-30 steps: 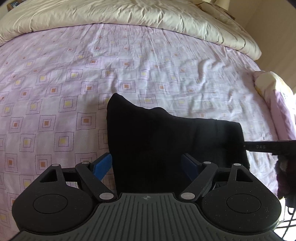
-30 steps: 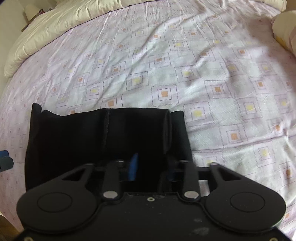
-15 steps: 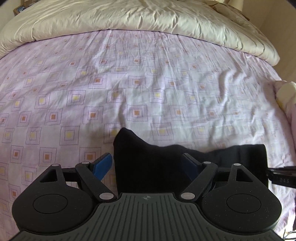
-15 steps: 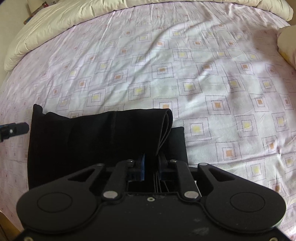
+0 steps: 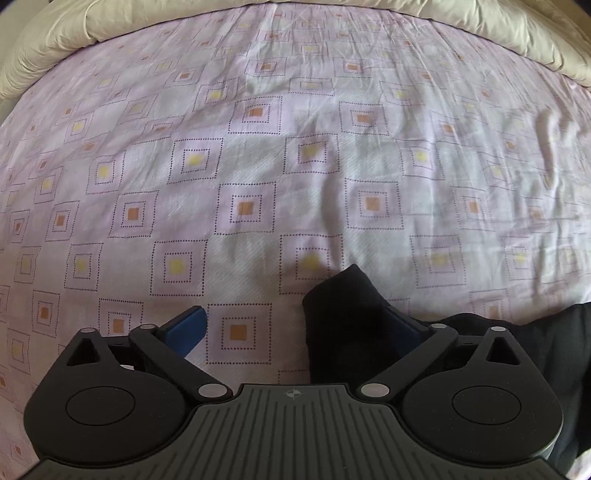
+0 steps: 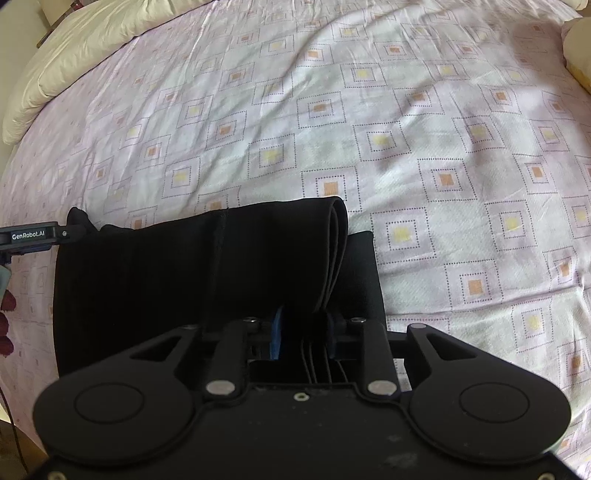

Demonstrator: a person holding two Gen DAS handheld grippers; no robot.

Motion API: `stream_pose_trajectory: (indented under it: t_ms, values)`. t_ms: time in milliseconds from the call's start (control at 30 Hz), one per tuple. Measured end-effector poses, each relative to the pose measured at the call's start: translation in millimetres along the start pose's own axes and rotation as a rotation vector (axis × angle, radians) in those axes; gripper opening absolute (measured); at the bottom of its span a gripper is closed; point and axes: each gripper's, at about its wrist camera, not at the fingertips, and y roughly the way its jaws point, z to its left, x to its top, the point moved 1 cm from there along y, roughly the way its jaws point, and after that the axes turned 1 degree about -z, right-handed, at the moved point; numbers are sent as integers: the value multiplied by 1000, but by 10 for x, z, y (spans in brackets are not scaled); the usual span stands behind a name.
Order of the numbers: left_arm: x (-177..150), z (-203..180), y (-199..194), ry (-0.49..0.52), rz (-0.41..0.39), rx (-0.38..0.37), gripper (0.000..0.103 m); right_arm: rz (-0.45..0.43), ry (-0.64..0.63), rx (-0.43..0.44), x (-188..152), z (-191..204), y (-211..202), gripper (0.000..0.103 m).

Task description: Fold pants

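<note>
The black pants (image 6: 184, 273) lie folded on the pink patterned bed sheet (image 6: 369, 129). My right gripper (image 6: 303, 332) is shut on the right end of the pants, with several fabric layers pinched between its pads. In the left wrist view, my left gripper (image 5: 291, 328) is open. A raised corner of the pants (image 5: 343, 310) sits between its fingers, against the right blue pad (image 5: 400, 332). The left gripper also shows in the right wrist view (image 6: 33, 236), at the left corner of the pants.
A cream duvet (image 5: 498, 33) is bunched along the far side of the bed. It also shows in the right wrist view (image 6: 92, 40). A cream pillow (image 6: 580, 48) lies at the far right edge.
My right gripper has shut on the right end of the pants. My left gripper has moved left and nearer to the pants' left corner, still open.
</note>
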Motion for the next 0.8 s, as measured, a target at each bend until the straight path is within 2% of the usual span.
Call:
stream_pose_trajectory:
  t_ms: [233, 300, 367, 500, 600, 700, 800]
  values:
    - [-18, 194, 36, -157, 27, -84, 102, -11, -22, 10, -19, -27, -6, 26]
    - [-30, 263, -93, -206, -13, -122, 95, -15, -22, 4, -21, -29, -18, 26]
    - [-47, 318, -338, -237, -79, -126, 91, -22, -32, -18, -23, -4, -50, 27]
    - [-185, 255, -712, -166, -137, -158, 91, -102, -87, -109, -102, 104, -235, 36]
    - [-362, 81, -888, -75, -152, -175, 91, -214, -170, -188, -234, 258, -426, 36]
    - [-611, -157, -934, -11, -135, -228, 91, -289, -244, -111, -412, 411, -596, 36]
    - [-822, -388, -891, 72, -107, -228, 91, -237, -280, 15, -557, 540, -587, 34]
